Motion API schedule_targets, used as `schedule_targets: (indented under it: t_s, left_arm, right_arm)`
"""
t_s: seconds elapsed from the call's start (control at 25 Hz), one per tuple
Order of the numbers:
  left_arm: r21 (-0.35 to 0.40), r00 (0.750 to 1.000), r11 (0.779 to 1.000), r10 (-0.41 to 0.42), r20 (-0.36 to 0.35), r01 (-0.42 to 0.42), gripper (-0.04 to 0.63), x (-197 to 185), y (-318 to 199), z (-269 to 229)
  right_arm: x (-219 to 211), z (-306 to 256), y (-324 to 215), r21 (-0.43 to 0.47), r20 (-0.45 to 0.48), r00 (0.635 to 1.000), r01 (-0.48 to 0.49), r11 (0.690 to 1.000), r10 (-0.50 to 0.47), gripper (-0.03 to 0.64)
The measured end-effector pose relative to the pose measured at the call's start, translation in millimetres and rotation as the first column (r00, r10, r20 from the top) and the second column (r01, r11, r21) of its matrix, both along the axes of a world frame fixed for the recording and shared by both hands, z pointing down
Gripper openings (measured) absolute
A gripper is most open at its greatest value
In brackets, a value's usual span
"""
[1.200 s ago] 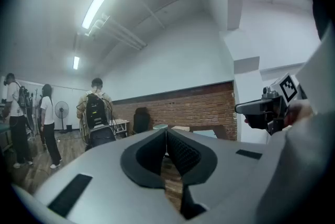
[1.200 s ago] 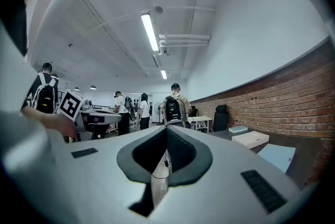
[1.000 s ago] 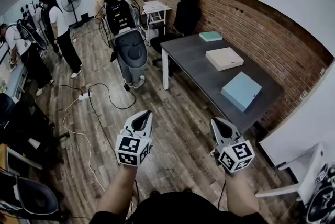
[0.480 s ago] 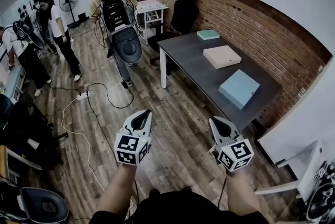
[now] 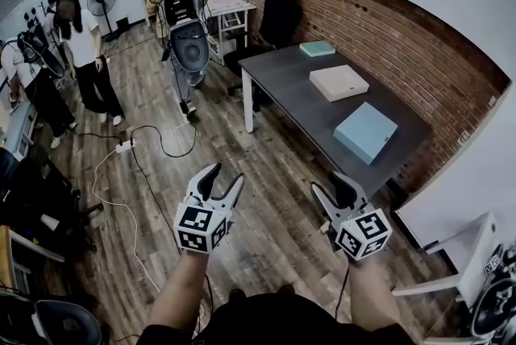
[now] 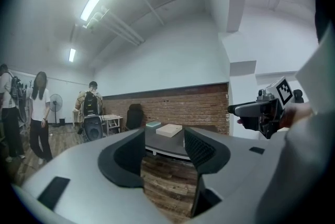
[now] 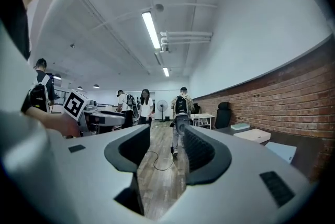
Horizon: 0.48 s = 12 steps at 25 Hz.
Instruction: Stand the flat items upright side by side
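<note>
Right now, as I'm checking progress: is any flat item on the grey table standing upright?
No, the blue box, cream box and small teal item all lie flat on the table.

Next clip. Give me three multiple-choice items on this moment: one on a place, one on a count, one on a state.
1. Which thing on the table lies nearest the person?
A. light blue item
B. cream item
C. teal item

2. How many flat items are on the table?
A. two
B. three
C. five

3. How do the left claw and the right claw stand?
A. both shut on an item
B. one open, one shut
C. both open and empty

Answers:
1 A: the light blue item is at the table's near end, the cream item mid-table, the teal item at the far end.
2 B: those three, all lying flat.
3 C: both claws' jaws have just been opening, with only floor showing between them.
</note>
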<state>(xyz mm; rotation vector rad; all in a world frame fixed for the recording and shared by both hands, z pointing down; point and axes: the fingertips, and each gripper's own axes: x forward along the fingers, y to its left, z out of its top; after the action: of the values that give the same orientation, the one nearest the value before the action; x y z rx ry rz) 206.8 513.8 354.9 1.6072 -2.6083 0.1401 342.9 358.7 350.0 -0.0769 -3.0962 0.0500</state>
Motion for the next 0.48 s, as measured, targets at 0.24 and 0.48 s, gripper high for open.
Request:
schedule_targets:
  t_s: [0.24, 0.48]
  left_arm:
    - [0.001, 1.000, 1.000, 0.023, -0.005, -0.023, 0.337, 3.8, -7.0, 0.6]
    - [-0.023, 0.999, 0.999, 0.030, -0.020, -0.030, 0.442, 4.9, -16.0, 6.5]
  right_arm:
    - [1.1, 4.8, -3.2, -0.044, -0.024, 1.000, 0.013, 0.999, -0.014, 0.376]
    - [2.0, 7.7, -13.1, -0.080, -0.026, 1.000, 0.008, 0.997, -0.010, 0.537]
